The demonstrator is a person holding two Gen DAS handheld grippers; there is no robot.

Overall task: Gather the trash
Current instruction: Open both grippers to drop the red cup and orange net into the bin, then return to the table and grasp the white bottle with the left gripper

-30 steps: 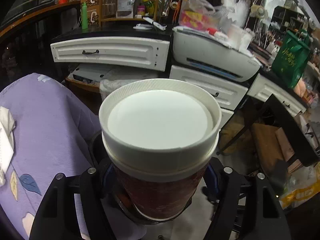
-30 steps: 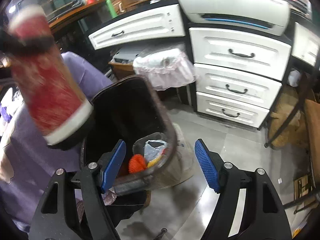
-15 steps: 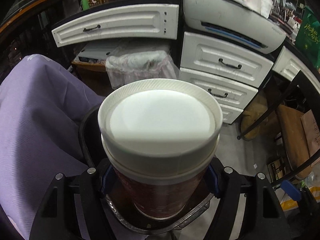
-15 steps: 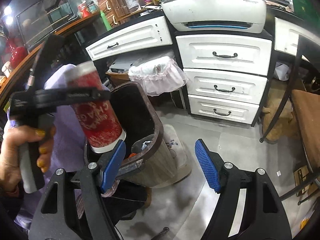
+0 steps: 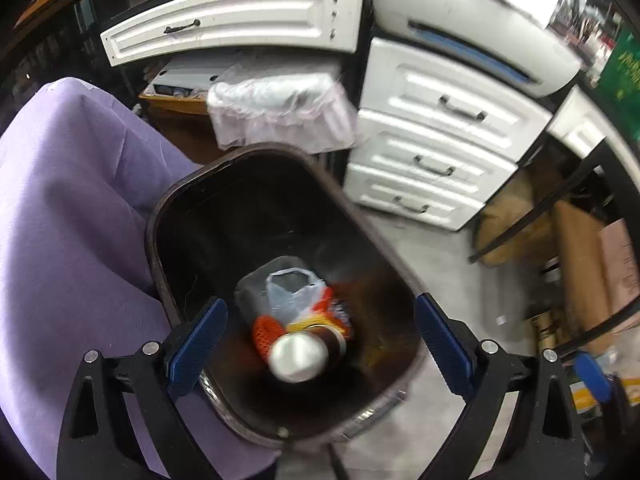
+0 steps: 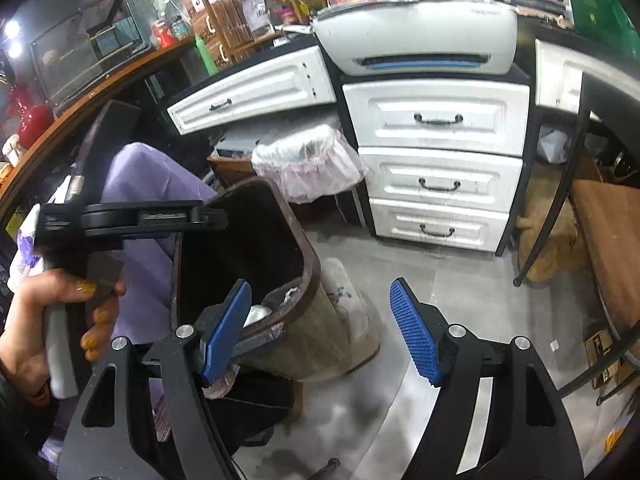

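The red cup with the white lid, clamped in the left tongs a second ago, now lies blurred inside the dark bin, at 6 o'clock of the plastic bag. The jaws are opening, with nothing between them.

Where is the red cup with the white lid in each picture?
Left wrist view: the red cup lies low in the middle, deep inside the dark bin, between the left gripper's opening jaws, untouched by them.
Right wrist view: only a white bit of the cup peeks over the bin's rim, low and left of middle.
Shared landmark: the white drawers behind the bin.
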